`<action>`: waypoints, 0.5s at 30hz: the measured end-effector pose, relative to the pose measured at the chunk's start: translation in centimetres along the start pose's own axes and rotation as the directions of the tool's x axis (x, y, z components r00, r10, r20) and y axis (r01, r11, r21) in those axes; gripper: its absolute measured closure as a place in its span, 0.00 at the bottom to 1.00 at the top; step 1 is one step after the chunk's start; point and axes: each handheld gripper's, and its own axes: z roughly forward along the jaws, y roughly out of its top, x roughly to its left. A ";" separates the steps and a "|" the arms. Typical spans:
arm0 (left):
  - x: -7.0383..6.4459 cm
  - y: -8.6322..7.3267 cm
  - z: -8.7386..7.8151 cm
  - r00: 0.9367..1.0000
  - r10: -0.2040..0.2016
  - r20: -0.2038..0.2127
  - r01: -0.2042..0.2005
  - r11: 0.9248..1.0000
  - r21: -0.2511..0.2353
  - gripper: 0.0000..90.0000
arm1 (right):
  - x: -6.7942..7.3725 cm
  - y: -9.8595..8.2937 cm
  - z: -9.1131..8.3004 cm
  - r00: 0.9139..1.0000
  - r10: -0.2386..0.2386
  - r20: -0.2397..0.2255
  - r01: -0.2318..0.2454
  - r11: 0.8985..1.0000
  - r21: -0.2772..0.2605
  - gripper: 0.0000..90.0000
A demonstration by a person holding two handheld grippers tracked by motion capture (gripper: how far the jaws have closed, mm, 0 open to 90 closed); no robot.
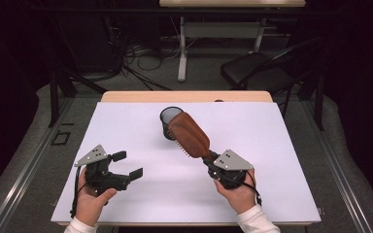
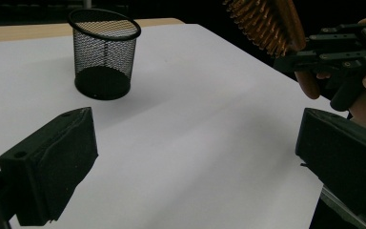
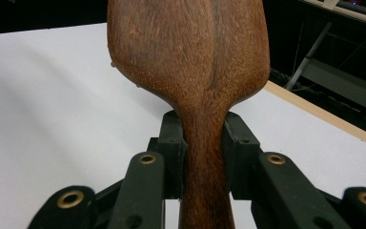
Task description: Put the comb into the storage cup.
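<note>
Pretty dark room overall. The worktop (image 1: 126, 204) is wood with a white sheet over it, sitting on grey carpet (image 1: 29, 155). Behind it there's a black chair (image 1: 257, 70), a second table (image 1: 223, 29) with white legs, and a mess of cables (image 1: 136, 58) (classic lab floor).

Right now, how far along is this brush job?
Done: the right claw has gripped the brush by its handle and lifted it off the table. In hand: the brush hangs tilted by the mesh cup, not in it. Probably left: putting it in the cup. The left claw waits open.
</note>
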 end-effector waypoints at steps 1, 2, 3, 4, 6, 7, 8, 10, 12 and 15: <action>0.0 0.2 0.2 1.000 0.000 0.002 0.000 1.000 0.006 0.00 | 0.0 0.0 0.0 1.000 0.001 0.001 -0.001 1.000 -0.001 0.80; -0.1 0.4 0.3 1.000 0.001 0.005 -0.001 1.000 0.009 0.00 | 0.0 0.0 0.0 1.000 0.001 0.001 -0.001 1.000 -0.001 0.80; -0.1 0.5 0.5 1.000 0.001 0.005 -0.001 1.000 0.009 0.00 | 0.0 0.0 0.0 1.000 0.003 0.000 -0.003 1.000 -0.002 0.80; -0.1 0.7 0.7 1.000 -0.001 0.007 0.001 1.000 0.012 0.00 | 0.0 0.0 0.0 1.000 0.004 0.000 -0.004 1.000 -0.002 0.80; -0.2 1.1 1.1 1.000 -0.002 0.017 0.002 1.000 0.013 0.00 | 0.0 0.0 0.0 1.000 0.004 0.001 -0.004 1.000 -0.003 0.80; -0.3 1.3 1.4 1.000 -0.001 0.022 0.001 1.000 0.013 0.00 | 0.0 0.0 0.0 1.000 0.002 0.001 -0.002 1.000 -0.003 0.80; -0.4 1.5 1.6 1.000 0.004 0.020 -0.004 1.000 0.015 0.00 | 0.0 0.0 0.0 1.000 0.001 0.000 -0.001 1.000 -0.003 0.80; -0.7 2.0 2.0 1.000 0.012 0.023 -0.012 1.000 0.017 0.00 | 0.0 0.0 0.0 1.000 0.002 0.001 -0.002 1.000 -0.004 0.80; -0.9 2.4 2.3 0.999 0.016 0.032 -0.016 1.000 0.018 0.00 | 0.0 0.0 -0.1 1.000 0.001 0.002 -0.001 1.000 -0.004 0.80; -1.1 3.0 2.7 0.999 0.020 0.043 -0.020 1.000 0.010 0.00 | -0.1 0.0 -0.1 1.000 0.001 0.003 -0.001 1.000 -0.006 0.80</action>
